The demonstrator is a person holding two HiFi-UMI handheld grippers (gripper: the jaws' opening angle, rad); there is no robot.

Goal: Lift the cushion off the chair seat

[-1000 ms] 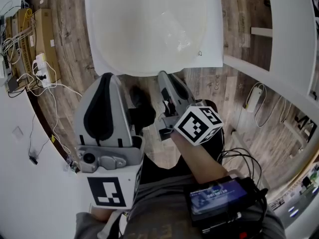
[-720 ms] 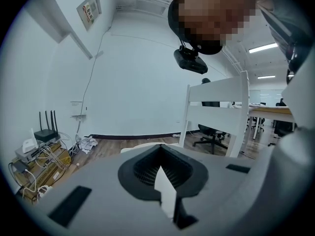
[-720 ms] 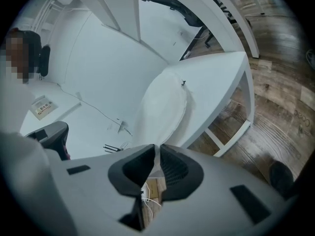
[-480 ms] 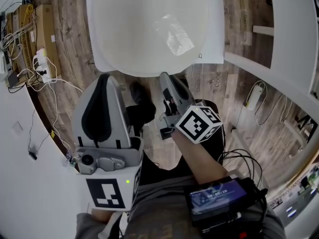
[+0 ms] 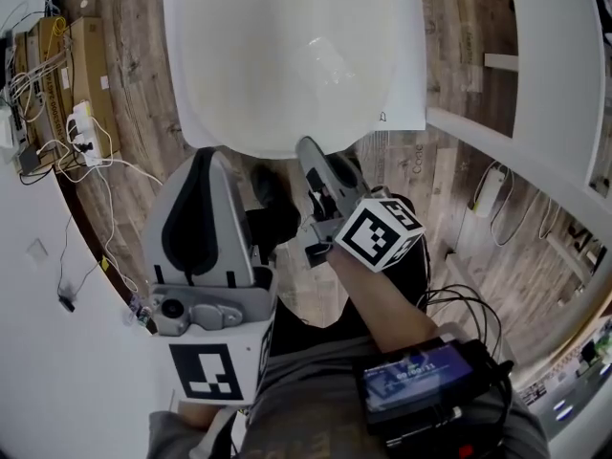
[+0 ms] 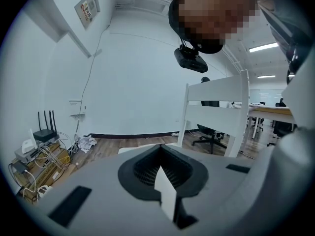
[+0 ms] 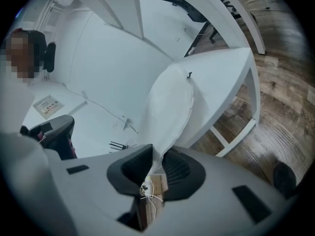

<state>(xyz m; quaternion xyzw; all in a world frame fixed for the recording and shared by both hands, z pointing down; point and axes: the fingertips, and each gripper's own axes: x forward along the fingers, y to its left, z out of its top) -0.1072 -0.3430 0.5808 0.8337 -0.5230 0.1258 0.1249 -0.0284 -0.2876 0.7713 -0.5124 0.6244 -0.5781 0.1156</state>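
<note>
A white cushion (image 5: 287,55) lies on the white chair seat (image 5: 413,103) at the top of the head view. My right gripper (image 5: 304,146) reaches to the cushion's near edge. In the right gripper view a fold of the cushion (image 7: 170,104) rises from between the jaws of the right gripper (image 7: 156,156). These jaws have just been opening a little, with the fabric still pinched between them. My left gripper (image 5: 206,161) hangs back at the lower left, short of the seat. It is shut and empty, as the left gripper (image 6: 160,149) shows in its own view.
Cardboard boxes and a power strip with tangled cables (image 5: 81,122) sit on the wooden floor at the left. A white frame (image 5: 555,65) runs along the right. A dark shoe (image 5: 273,194) stands under the seat's front edge. A device (image 5: 421,385) sits at the person's waist.
The right gripper has shifted slightly at the cushion's near edge, and the sheen on the cushion's surface has moved. The left gripper has stayed where it was.
</note>
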